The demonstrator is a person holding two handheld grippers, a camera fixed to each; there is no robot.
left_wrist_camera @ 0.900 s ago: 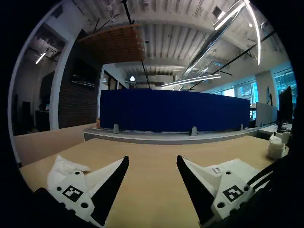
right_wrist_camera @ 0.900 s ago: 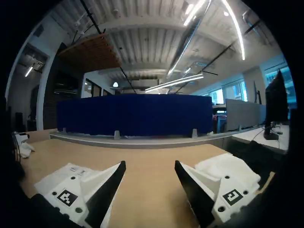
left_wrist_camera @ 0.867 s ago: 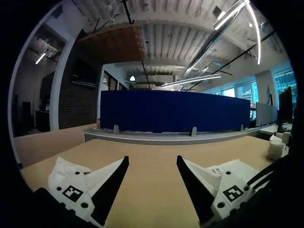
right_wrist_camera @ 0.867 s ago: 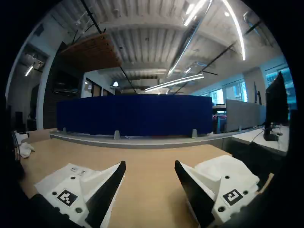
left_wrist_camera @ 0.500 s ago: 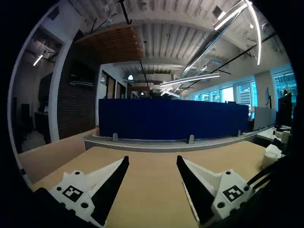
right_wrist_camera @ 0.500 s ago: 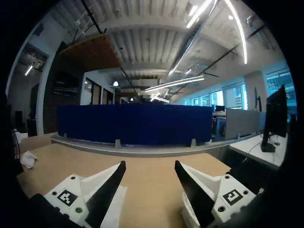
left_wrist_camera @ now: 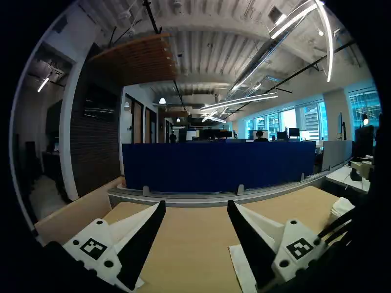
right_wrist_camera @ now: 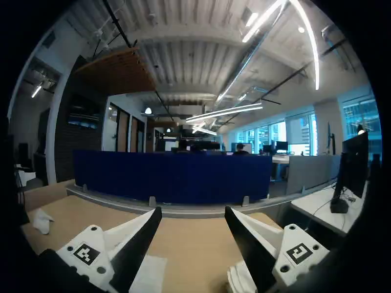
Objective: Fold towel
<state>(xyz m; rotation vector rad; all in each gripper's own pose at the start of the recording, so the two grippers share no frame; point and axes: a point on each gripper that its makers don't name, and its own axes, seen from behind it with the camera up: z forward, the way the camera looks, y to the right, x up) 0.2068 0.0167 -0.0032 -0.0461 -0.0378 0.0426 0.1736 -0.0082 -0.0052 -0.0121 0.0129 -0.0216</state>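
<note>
A white towel [left_wrist_camera: 238, 266] lies flat on the wooden table [left_wrist_camera: 195, 244], its edge showing under the right finger in the left gripper view. In the right gripper view the same flat towel [right_wrist_camera: 149, 273] peeks out beside the left finger. My left gripper [left_wrist_camera: 195, 207] is open above the table with nothing between its fingers. My right gripper [right_wrist_camera: 193, 214] is open too, holding nothing, above bare wood [right_wrist_camera: 195, 249]. Both hover well over the cloth without touching it.
A folded white pile [right_wrist_camera: 238, 279] sits under the right gripper's right finger. A crumpled white cloth [right_wrist_camera: 41, 219] lies far left on the table, and a white stack [left_wrist_camera: 342, 207] at the left gripper view's right edge. A blue partition [left_wrist_camera: 215, 166] borders the table's back; a monitor [right_wrist_camera: 349, 168] stands on the neighbouring desk.
Both grippers have risen from the table, still open. The towels have dropped low in both views and the room beyond the blue partition now shows over its top.
</note>
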